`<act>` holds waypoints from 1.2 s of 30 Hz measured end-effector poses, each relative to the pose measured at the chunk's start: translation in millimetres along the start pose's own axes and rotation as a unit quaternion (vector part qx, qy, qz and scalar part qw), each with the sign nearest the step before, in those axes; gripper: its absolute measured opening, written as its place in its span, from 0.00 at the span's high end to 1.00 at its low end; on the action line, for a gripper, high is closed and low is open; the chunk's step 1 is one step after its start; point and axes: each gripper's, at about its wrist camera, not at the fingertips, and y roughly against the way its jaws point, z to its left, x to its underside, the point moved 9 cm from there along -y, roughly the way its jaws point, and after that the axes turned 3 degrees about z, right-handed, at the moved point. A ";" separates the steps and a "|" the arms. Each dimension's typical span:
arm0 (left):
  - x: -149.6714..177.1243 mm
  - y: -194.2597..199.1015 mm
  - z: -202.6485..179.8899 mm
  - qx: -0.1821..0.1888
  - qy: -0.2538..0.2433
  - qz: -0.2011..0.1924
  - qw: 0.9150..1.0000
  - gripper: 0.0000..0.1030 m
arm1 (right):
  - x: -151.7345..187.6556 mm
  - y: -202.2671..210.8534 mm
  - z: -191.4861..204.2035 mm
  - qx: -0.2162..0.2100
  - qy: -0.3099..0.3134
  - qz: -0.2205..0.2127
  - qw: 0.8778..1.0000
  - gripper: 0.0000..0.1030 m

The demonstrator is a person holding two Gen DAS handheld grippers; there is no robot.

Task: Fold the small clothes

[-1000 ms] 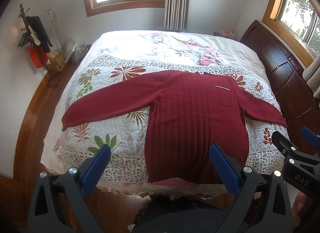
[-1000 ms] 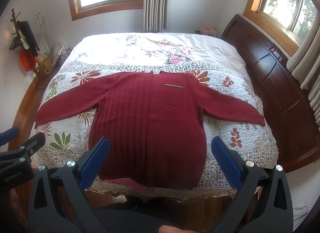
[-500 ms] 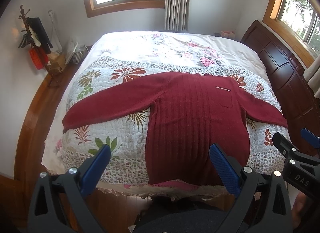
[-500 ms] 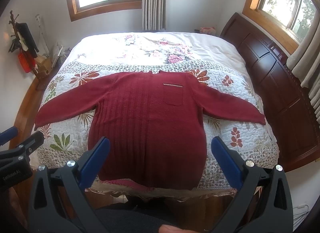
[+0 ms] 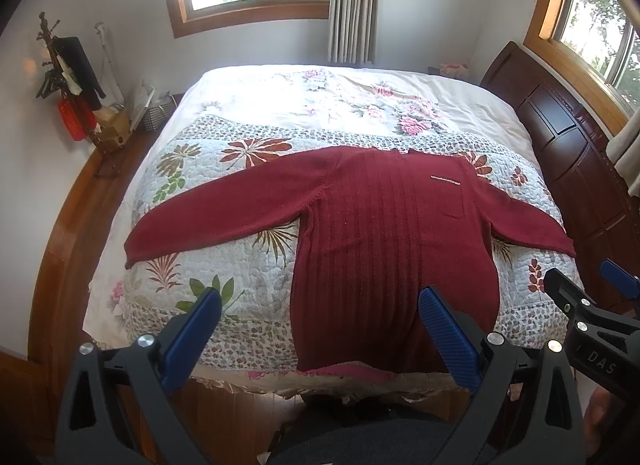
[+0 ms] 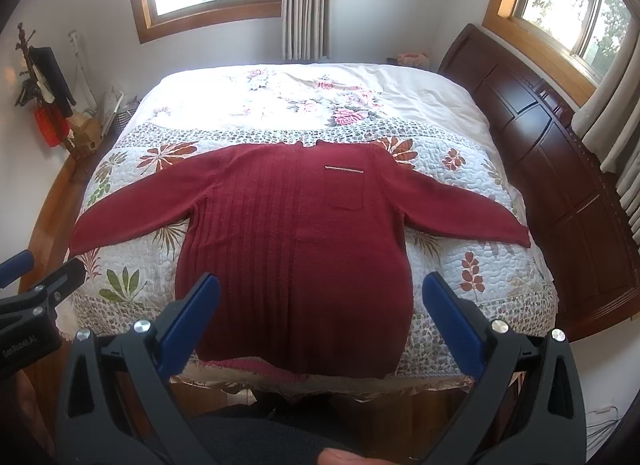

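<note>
Hovering level at the bed's near edge, left gripper and right gripper side by side, fingers spread wide, holding nothing. Red sweater lies flat, sleeves outstretched.

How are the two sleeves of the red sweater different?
In the right wrist view, the left sleeve lies over big leaf and flower prints near the bed's left edge, while the right sleeve reaches toward the dark wooden headboard. The chest pocket sits nearer the right sleeve than the left sleeve. Both sleeves are the same dark red, spread out flat and not folded yet.
</note>
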 end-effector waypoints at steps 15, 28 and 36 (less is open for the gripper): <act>1.8 1.6 3.8 0.000 0.002 -0.004 1.000 0.04 | -0.7 0.0 1.3 0.000 0.001 0.000 1.000 0.02; 0.5 -1.3 4.1 0.001 -0.001 -0.004 1.000 0.04 | -3.0 -1.4 4.1 0.002 -0.005 0.004 1.000 0.02; -3.1 -3.8 6.6 0.002 -0.002 -0.003 1.000 0.04 | -4.5 -2.7 6.4 0.004 -0.005 0.005 1.000 0.02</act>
